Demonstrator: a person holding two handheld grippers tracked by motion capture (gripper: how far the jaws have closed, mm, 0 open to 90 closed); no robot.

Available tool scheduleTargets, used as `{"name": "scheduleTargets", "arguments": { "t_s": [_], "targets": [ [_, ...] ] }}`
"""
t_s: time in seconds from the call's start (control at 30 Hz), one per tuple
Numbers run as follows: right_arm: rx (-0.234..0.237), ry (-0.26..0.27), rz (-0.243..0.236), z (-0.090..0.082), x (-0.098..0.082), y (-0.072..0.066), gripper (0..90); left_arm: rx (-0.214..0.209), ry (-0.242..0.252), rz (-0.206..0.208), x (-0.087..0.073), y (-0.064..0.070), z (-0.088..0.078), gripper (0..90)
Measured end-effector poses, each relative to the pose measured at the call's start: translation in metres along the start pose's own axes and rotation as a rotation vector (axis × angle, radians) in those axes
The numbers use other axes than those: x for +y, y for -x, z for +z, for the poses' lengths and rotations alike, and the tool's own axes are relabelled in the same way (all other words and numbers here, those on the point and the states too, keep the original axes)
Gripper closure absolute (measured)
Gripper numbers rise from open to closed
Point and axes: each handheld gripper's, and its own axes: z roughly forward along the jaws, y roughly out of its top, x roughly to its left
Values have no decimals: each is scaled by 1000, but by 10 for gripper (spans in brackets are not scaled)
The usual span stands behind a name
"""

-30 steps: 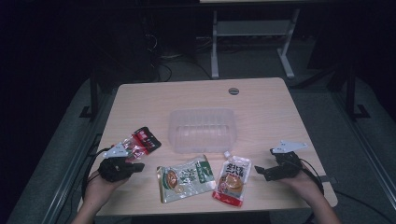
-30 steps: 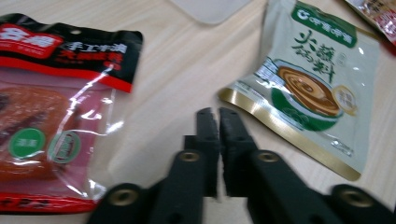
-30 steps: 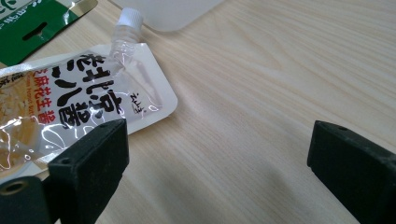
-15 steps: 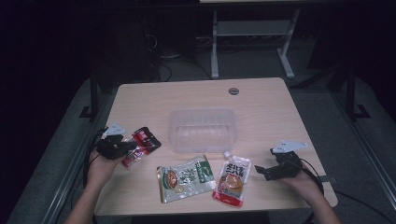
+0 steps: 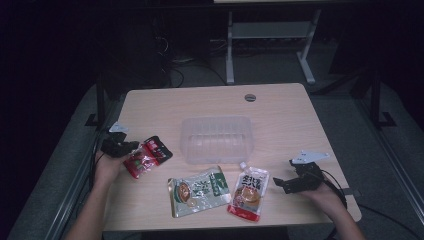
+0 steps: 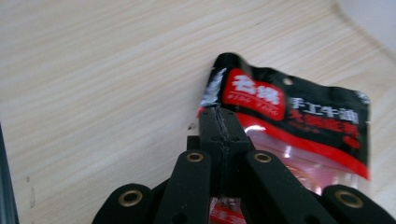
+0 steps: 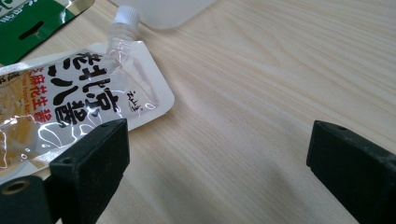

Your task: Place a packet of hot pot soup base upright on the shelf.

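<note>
My left gripper (image 5: 127, 148) is shut on the edge of a red-and-black sauce packet (image 5: 147, 156) at the table's left side; in the left gripper view its jaws meet on the packet (image 6: 299, 121) just above the wood. My right gripper (image 5: 281, 182) rests near the front right, open, with bare table between its jaws (image 7: 219, 154). Just left of it lies a white spouted pouch (image 5: 249, 190), whose cap and print show in the right gripper view (image 7: 84, 98). A green-and-silver packet (image 5: 199, 189) lies flat at the front centre. A clear plastic tray (image 5: 218, 139) stands at mid-table.
The wooden table (image 5: 210, 102) has a round cable hole (image 5: 250, 97) near its far edge. A white desk frame (image 5: 270, 35) stands on the dark floor behind. The far half of the table is bare wood.
My left hand has carried the red-and-black packet away from the front edge, toward the table's left side and a little farther back. The right hand has stayed put.
</note>
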Motion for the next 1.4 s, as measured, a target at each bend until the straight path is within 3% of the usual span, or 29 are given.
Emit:
{"name": "scheduleTargets", "arguments": {
  "t_s": [0.17, 0.5, 0.67, 0.83, 0.93, 1.07, 1.17, 1.4],
  "targets": [
    [-1, 0, -1, 0, 0, -1, 55, -19, -44, -2, -4, -1, 7, 898],
    [-11, -3, -4, -2, 0, 0, 56, -105, -49, -12, -7, 15, 7, 899],
    [-11, -3, -11, -2, 0, 0, 56, -109, -60, 22, -8, 23, 4, 899],
    [-12, -1, -14, -3, 0, -1, 56, -88, -36, -1, -8, 15, -6, 898],
    [-14, -2, -10, -3, 0, -1, 56, -44, -44, -4, -12, 6, -15, 898],
    [-12, -2, -13, -3, 0, 0, 56, -2, -41, -43, -22, -11, -28, 898],
    [-11, -1, -13, -3, 0, -1, 56, -32, -48, -75, -31, -16, -30, 898],
    [-13, 1, -16, -4, 1, -1, 56, -88, -103, -53, -31, -7, -21, 899]
  ]
}}
